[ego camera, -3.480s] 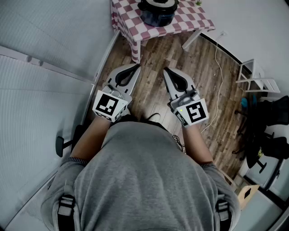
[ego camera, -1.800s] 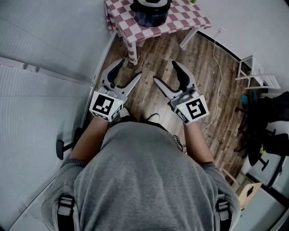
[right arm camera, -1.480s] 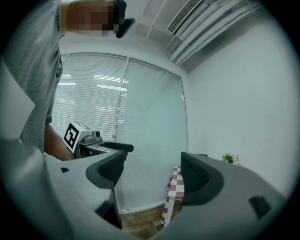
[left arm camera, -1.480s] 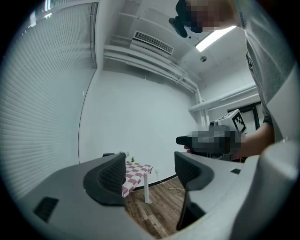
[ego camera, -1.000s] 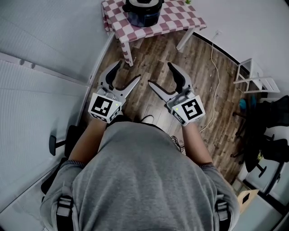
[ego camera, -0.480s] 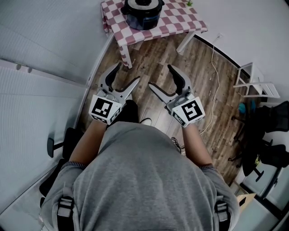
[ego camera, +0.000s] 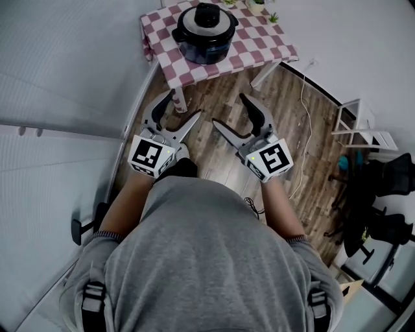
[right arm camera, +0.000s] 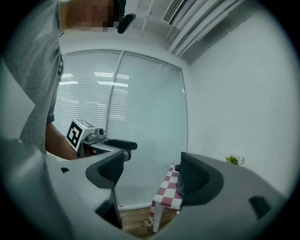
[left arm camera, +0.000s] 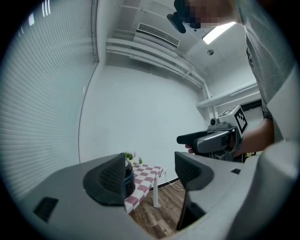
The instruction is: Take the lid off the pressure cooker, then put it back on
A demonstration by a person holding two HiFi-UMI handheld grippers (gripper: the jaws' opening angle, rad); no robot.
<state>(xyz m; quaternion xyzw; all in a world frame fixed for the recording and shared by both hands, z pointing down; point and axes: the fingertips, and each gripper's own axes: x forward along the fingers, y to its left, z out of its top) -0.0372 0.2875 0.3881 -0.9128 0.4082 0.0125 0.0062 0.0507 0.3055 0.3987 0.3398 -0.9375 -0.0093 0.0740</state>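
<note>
A dark blue pressure cooker (ego camera: 205, 34) with its silver-rimmed black lid (ego camera: 206, 20) on stands on a small table with a red-and-white checked cloth (ego camera: 259, 43) at the top of the head view. My left gripper (ego camera: 177, 108) and right gripper (ego camera: 228, 111) are held side by side over the wooden floor, well short of the table, both open and empty. In the left gripper view the cooker (left arm camera: 128, 179) peeks out behind the left jaw, on the checked cloth (left arm camera: 145, 174). The right gripper view shows the table's corner (right arm camera: 169, 193) between the jaws.
White blinds and a wall run along the left. A white cable (ego camera: 305, 97) lies on the floor at the right. A white folding chair (ego camera: 360, 126) and dark office chairs (ego camera: 382, 194) stand at the far right. Small potted plants (ego camera: 259, 5) sit at the table's back edge.
Both grippers went from shut to open. The table and cooker have come further into view as I move toward them; the grippers stay level in front of me.
</note>
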